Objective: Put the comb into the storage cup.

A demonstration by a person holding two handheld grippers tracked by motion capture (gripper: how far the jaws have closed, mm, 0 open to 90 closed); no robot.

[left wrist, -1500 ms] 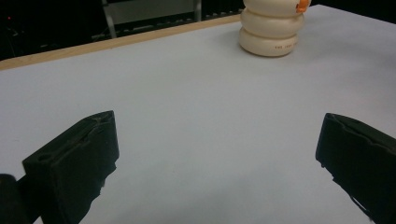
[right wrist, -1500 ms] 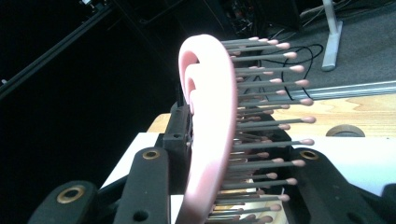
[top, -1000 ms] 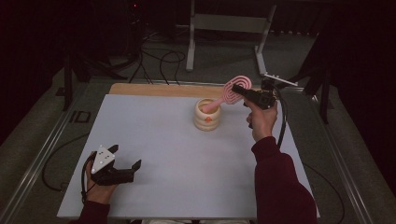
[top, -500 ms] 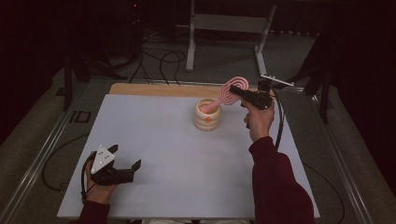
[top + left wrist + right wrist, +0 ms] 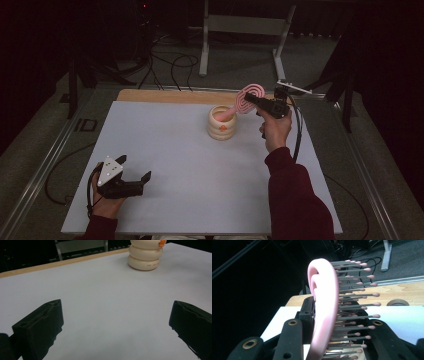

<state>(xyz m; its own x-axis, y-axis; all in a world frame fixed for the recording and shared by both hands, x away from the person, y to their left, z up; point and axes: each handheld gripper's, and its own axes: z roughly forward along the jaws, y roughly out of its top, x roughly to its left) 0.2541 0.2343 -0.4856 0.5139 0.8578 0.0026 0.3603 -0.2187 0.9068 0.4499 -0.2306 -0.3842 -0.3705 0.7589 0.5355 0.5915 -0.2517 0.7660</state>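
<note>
Pink hairbrush (image 5: pixel 248 96) is held in the right claw (image 5: pixel 254 99), whose jaws are closed on its head; in the right gripper view the bristles (image 5: pixel 354 305) point to the side. Its handle reaches down into the cream ribbed cup (image 5: pixel 222 123), which stands on the far part of the table (image 5: pixel 200 170). Left claw (image 5: pixel 134 168) rests near the table's front left corner, jaws wide apart and holding nothing.

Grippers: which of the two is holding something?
The right gripper, raised beside the cream holder, is shut on the pink hairbrush. The left gripper rests low on the table, jaws open and empty.
</note>
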